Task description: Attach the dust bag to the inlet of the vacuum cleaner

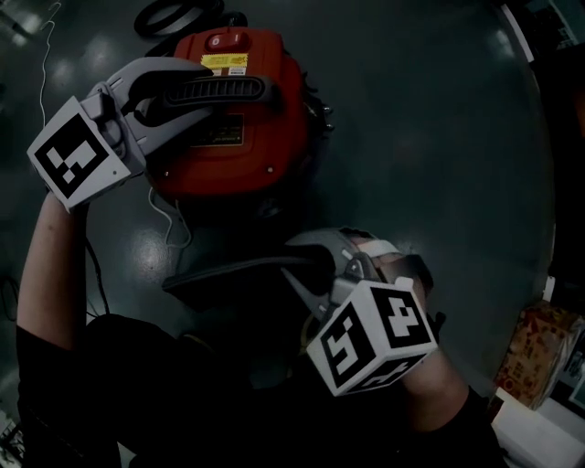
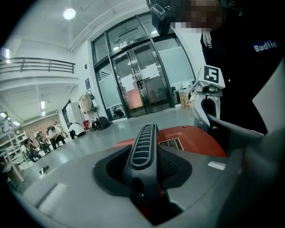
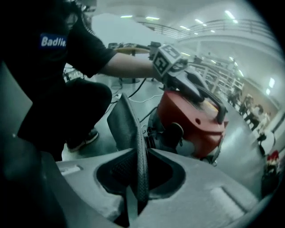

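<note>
The red vacuum cleaner (image 1: 228, 155) stands on the dark floor at the top middle of the head view. My left gripper (image 1: 196, 91) is shut on its ribbed black carry handle (image 1: 247, 90); in the left gripper view the handle (image 2: 143, 147) runs straight out from between the jaws. My right gripper (image 1: 311, 260) is lower, near the person's knees, shut on the edge of the dark flat dust bag (image 1: 228, 279). In the right gripper view the dust bag (image 3: 127, 124) stands edge-on between the pads. Beyond it the round dark inlet (image 3: 174, 133) shows on the vacuum cleaner's (image 3: 191, 116) side, apart from the bag.
A coiled black hose (image 1: 174, 14) lies behind the vacuum and a white cord (image 1: 169, 219) trails on the floor at its left. A cardboard box (image 1: 539, 352) sits at the far right. Glass doors (image 2: 142, 84) and seated people (image 2: 53, 136) are far off.
</note>
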`<state>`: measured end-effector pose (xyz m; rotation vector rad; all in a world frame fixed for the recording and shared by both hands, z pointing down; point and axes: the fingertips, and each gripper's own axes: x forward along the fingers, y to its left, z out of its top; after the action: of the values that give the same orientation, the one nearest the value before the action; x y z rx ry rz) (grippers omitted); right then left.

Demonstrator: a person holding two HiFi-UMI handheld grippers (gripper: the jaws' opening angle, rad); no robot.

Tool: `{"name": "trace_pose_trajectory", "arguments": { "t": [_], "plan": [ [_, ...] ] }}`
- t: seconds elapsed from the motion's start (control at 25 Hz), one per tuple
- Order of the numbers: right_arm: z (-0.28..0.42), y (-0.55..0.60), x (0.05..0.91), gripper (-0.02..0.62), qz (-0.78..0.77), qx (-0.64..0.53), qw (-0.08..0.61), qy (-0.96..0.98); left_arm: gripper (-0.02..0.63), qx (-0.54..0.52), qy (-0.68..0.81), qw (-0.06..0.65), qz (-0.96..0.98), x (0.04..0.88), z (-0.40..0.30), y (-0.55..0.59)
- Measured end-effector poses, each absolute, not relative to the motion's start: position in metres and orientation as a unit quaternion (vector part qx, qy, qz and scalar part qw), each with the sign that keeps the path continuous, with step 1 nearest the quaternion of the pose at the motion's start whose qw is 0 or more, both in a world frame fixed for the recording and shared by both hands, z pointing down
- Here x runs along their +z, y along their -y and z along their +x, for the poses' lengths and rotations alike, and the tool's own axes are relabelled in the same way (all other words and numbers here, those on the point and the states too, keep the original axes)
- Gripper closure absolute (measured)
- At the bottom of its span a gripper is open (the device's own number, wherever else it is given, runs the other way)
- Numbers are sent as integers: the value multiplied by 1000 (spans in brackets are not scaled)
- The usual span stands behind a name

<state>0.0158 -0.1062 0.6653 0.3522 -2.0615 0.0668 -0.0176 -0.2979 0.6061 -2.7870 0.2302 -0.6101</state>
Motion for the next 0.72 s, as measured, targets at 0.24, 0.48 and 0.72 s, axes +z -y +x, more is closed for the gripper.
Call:
{"name": "trace_pose_trajectory", "arguments": {
  "t": [0.24, 0.48, 0.72],
  "plan": [
    [20, 111, 667, 528, 168, 101, 454, 869, 477, -209, -84, 145, -964, 605, -18, 298],
    [27, 111, 671, 525, 187, 157, 416, 876, 477, -211, -87, 141, -963, 605, -18, 298],
    [28, 108, 673, 501, 172, 138, 427, 877, 468, -207, -94, 140, -964, 605, -19, 297]
  ]
}}
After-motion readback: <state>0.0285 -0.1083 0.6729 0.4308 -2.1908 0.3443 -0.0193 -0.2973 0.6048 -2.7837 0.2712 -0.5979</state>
